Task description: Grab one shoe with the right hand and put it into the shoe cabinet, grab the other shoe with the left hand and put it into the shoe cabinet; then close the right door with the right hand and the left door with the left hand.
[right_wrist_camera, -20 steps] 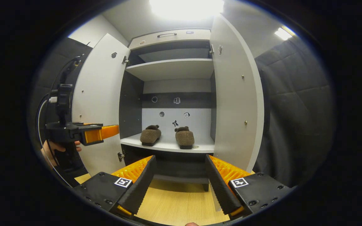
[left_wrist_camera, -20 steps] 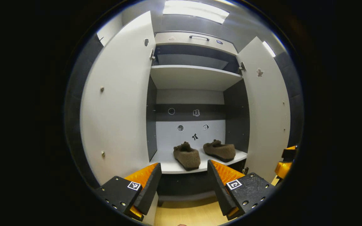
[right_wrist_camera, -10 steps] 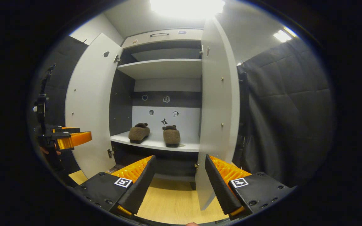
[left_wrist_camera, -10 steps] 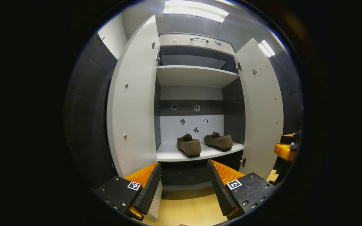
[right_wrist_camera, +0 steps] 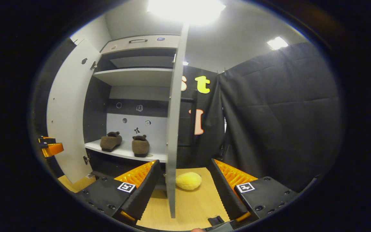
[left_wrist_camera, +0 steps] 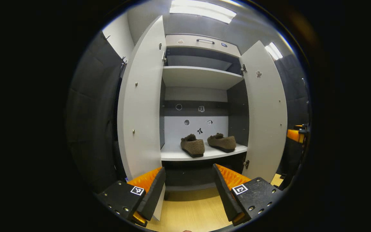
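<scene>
On the lower shelf (left_wrist_camera: 175, 155) of the open shoe cabinet (left_wrist_camera: 201, 42), two brown fuzzy shoes sit side by side, toes toward the front: the left shoe (left_wrist_camera: 193, 146) and the right shoe (left_wrist_camera: 222, 142), close together but apart. In the left gripper view, the left gripper (left_wrist_camera: 188, 190) hangs in front of the cabinet above the wooden floor (left_wrist_camera: 192, 212), its jaws spread wide and holding nothing. The left door (left_wrist_camera: 140, 106) stands open beside its left finger, and the right door (left_wrist_camera: 266, 109) stands open at the far right. In the right gripper view, the right gripper (right_wrist_camera: 185, 190) has its jaws spread wide with the near edge of the right door (right_wrist_camera: 172, 129) standing between them; contact is not clear. A yellow fluffy object (right_wrist_camera: 188, 180) lies on the floor just right of that door. The left gripper (right_wrist_camera: 51, 148) shows at the far left edge.
</scene>
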`<state>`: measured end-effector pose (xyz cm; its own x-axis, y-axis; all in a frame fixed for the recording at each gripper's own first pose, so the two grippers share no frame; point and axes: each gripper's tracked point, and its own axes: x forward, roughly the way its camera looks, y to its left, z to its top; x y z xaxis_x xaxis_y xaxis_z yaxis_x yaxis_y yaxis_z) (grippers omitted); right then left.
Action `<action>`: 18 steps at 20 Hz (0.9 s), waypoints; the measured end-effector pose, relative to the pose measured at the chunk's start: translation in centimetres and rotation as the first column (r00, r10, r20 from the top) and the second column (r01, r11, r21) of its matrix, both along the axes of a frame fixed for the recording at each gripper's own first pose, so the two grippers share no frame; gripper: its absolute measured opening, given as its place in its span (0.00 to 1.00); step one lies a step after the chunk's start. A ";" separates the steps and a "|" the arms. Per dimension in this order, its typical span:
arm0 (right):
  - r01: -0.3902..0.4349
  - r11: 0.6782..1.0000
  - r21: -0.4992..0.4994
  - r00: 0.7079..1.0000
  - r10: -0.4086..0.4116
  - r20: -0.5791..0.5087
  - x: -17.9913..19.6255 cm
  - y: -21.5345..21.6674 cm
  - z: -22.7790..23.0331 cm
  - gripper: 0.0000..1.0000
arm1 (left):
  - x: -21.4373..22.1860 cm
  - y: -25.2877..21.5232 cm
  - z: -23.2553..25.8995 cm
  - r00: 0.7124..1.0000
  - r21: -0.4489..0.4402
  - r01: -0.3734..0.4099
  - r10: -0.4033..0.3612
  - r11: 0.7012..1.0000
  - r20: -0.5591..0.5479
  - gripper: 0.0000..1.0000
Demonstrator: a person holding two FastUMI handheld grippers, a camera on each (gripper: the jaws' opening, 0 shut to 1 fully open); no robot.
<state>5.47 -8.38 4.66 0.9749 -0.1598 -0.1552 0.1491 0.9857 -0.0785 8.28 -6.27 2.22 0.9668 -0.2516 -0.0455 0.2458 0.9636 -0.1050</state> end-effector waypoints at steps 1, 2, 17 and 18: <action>0.036 0.999 -0.008 0.999 -0.036 0.003 0.1 -1.2 0.5 0.96 | -0.3 -0.1 0.0 1.000 -0.002 0.001 -0.001 1.000 0.001 0.80; 0.071 0.997 -0.012 0.997 -0.071 0.008 0.3 -2.4 0.9 0.97 | -0.4 0.0 -0.1 1.000 -0.004 0.001 -0.001 1.000 0.000 0.80; 0.313 0.950 -0.019 0.949 -0.312 0.045 5.1 -5.8 2.7 0.97 | -2.3 8.4 -1.5 0.989 -0.009 -0.150 0.149 0.989 -0.021 0.80; 0.310 0.950 -0.040 0.950 -0.308 0.060 5.3 -5.8 3.1 0.95 | -2.3 9.0 -1.5 0.987 -0.012 -0.162 0.161 0.987 -0.024 0.80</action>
<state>10.76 -14.15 7.79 0.8832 -0.4603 -0.0902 0.4507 0.8860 -0.1086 5.98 2.74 0.74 0.9935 -0.0931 -0.0657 0.0846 0.9889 -0.1225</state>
